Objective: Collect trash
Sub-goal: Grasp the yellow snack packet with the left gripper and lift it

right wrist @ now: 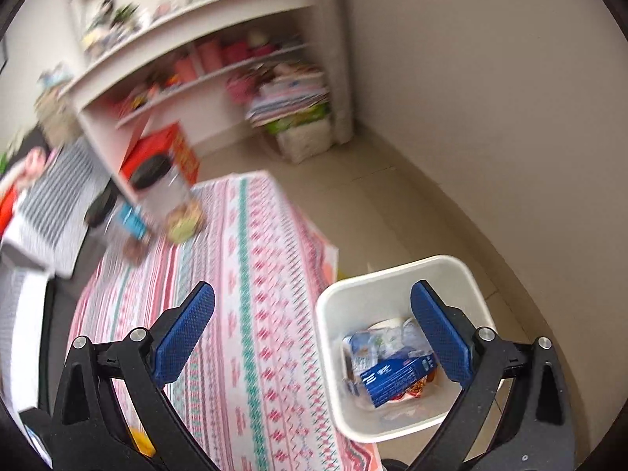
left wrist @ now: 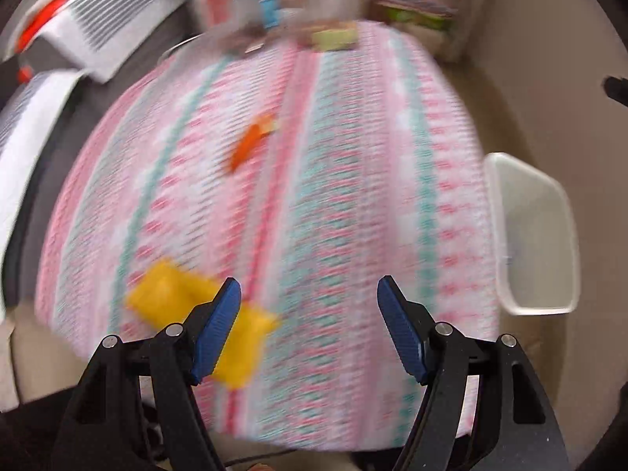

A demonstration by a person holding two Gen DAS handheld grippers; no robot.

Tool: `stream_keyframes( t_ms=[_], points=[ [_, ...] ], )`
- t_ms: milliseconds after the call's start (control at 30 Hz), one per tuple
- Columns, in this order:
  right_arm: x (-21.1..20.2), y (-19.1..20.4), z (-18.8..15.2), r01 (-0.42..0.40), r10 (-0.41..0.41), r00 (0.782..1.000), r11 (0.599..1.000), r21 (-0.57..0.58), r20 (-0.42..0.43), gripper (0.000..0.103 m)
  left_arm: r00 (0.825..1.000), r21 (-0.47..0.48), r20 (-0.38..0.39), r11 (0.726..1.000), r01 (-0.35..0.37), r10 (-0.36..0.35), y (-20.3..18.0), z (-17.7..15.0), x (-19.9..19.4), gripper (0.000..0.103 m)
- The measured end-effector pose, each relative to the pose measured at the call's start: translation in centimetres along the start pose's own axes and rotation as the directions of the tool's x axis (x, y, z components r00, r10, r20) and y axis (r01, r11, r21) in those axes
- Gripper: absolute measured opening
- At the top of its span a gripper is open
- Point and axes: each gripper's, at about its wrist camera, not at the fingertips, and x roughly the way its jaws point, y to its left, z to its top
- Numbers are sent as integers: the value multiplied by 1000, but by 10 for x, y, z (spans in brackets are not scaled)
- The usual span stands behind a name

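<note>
Left wrist view: the left hand-held gripper [left wrist: 309, 294] is held spread and empty above the patterned bench [left wrist: 353, 196].

A yellow wrapper [left wrist: 165, 294] is seen just beside its left finger, an orange scrap [left wrist: 249, 145] farther up the cloth. The right hand-held gripper [right wrist: 313, 302] is likewise spread, nothing gripped, over the white bin [right wrist: 392, 278], in which a blue packet [right wrist: 396, 378] is lodged beside the bench.

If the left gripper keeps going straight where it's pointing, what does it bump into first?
Probably the patterned tablecloth. The left gripper is open and empty, aimed down at bare cloth. The yellow wrapper lies beside its left finger, off the line. The picture is blurred, so depth is uncertain.
</note>
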Motion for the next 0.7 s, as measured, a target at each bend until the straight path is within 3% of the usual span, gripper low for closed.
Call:
stream_keyframes(
  t_ms=[167,333,500,600,700],
  points=[
    [7,28,-10,-16,12,999,996,-90,-38,96,993,-140,-91,986,-85,73,63,-25,12,71],
    [16,43,-20,-25,15,997,992,-126,-77,96,973,-333,-227,943,-28,-51,105,-42,48,71],
    [27,54,-25,3,-20,995,986,-165,-99,96,958,-406,-236,913,53,-161,108,-35,74,71],
    [33,59,-26,12,-31,993,986,-165,-112,96,965,-403,-205,912,71,-166,108,-25,78,70],
    [42,68,-27,8,-30,991,986,-167,-130,96,966,-359,-182,927,109,-185,108,-14,78,49]
  ],
)
